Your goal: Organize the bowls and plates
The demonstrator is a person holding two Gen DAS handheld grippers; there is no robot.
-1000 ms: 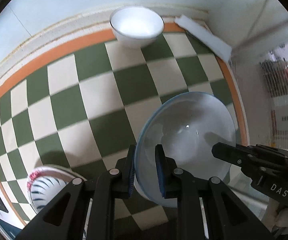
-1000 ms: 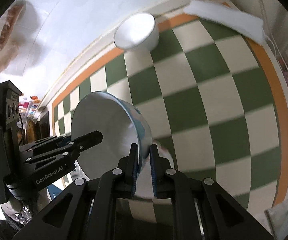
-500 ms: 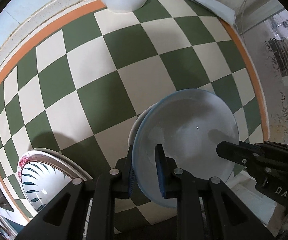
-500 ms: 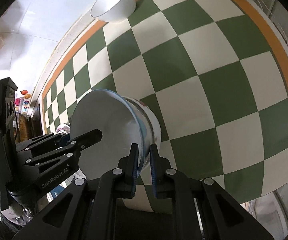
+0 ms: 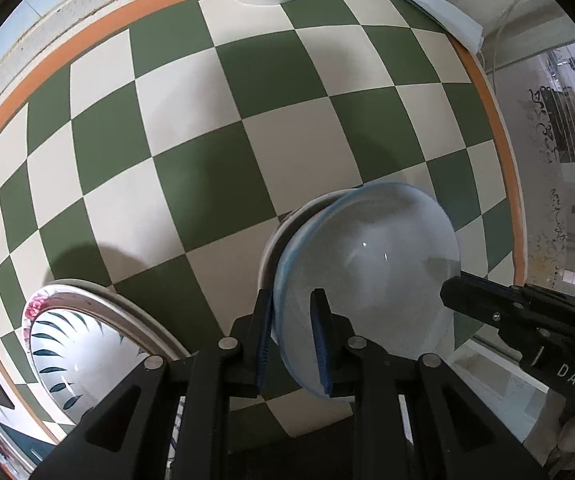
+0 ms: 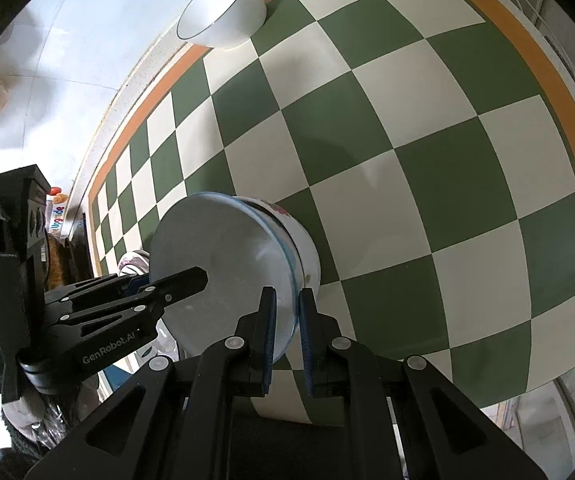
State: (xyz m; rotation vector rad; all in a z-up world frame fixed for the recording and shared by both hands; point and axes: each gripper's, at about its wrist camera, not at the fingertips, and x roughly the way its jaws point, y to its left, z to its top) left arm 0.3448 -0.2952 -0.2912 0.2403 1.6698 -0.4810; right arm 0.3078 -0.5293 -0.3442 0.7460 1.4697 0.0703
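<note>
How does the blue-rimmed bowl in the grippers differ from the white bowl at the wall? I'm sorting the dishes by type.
The blue-rimmed bowl has a pale blue edge; the white bowl has a thin dark rim line. The blue-rimmed bowl is clamped by the left gripper and right gripper, nested on another bowl; the white bowl stands alone, untouched. Both are white inside and empty.

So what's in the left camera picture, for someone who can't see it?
Two hand-held grippers pinch opposite rims of a pale blue bowl, the left hand-held gripper in front, the right hand-held gripper from the side. It sits in another bowl on a green-and-cream checkered cloth, with a leaf-patterned bowl nearby.
</note>
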